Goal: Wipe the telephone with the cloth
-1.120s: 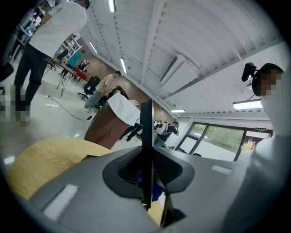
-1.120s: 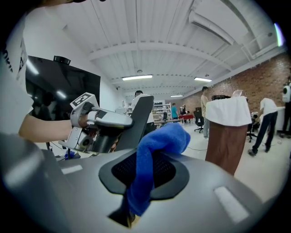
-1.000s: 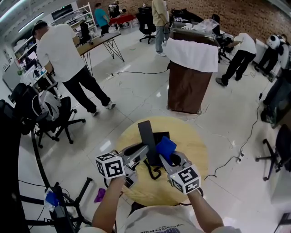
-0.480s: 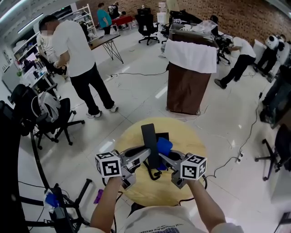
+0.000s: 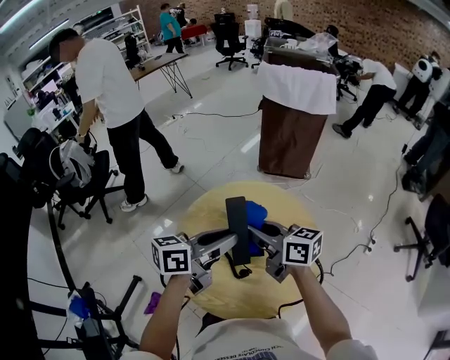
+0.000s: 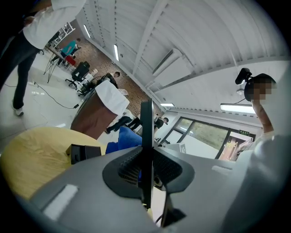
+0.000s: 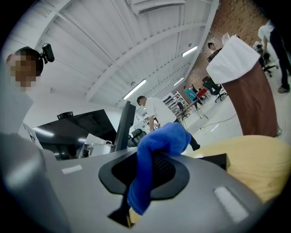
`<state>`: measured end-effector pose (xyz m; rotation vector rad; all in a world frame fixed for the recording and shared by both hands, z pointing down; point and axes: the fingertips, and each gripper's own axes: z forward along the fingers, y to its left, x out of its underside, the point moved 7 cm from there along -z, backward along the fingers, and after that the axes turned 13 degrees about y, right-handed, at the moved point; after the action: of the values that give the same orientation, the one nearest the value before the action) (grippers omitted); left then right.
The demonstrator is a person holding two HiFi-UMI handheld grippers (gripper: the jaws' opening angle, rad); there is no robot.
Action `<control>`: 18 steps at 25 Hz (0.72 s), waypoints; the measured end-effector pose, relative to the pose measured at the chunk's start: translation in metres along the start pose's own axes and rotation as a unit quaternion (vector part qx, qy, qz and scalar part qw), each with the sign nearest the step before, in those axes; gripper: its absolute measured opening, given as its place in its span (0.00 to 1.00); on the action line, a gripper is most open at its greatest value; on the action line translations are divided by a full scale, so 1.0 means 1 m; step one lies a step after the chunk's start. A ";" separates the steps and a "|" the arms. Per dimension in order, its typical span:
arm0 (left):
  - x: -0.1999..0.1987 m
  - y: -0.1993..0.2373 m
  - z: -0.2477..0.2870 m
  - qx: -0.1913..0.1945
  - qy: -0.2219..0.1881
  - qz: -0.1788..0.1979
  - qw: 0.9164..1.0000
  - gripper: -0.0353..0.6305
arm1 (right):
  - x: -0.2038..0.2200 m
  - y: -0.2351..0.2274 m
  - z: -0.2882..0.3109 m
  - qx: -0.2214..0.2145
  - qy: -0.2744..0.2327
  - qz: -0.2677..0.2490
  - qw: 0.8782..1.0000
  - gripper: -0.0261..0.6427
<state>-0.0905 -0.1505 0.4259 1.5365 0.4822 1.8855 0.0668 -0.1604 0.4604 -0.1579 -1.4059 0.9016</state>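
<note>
The round yellow table (image 5: 295, 218) is right under your hands. Your left gripper (image 5: 230, 240) is clamped on the black phone handset (image 5: 237, 214). It holds the handset standing up in the air over the middle of the table. Your right gripper (image 5: 254, 232) is pinching the blue cloth (image 5: 256, 211), and the cloth seems to touch the handset's right side.

I think the wiping is under way. Hold the left one steady. Rub the cloth up and down the long side, and press softly so the handset does not slip. Mind the curly cord (image 5: 235, 271) hanging below.

The black phone base (image 6: 84, 152) lies on the table behind. Farther off are a brown stand with a white cover (image 5: 295, 119), a person in a white shirt (image 5: 105, 91) and a brick wall (image 5: 365, 21).
</note>
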 end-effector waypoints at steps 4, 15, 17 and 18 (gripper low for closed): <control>0.005 -0.002 0.001 0.002 0.007 0.001 1.000 0.15 | -0.011 0.001 0.004 -0.001 -0.006 -0.007 1.000 0.13; 0.012 -0.003 0.004 0.008 0.015 -0.003 1.000 0.15 | -0.051 -0.003 0.002 0.021 -0.028 -0.032 0.999 0.13; 0.014 -0.003 0.006 0.009 0.017 -0.004 1.000 0.15 | -0.058 -0.005 0.000 0.023 -0.034 -0.036 0.999 0.13; 0.015 -0.003 0.007 0.010 0.018 -0.005 1.000 0.15 | -0.061 -0.005 -0.001 0.024 -0.038 -0.037 0.998 0.13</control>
<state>-0.0844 -0.1389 0.4360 1.5133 0.5238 1.9089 0.0758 -0.2017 0.4158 -0.0352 -1.4495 0.8858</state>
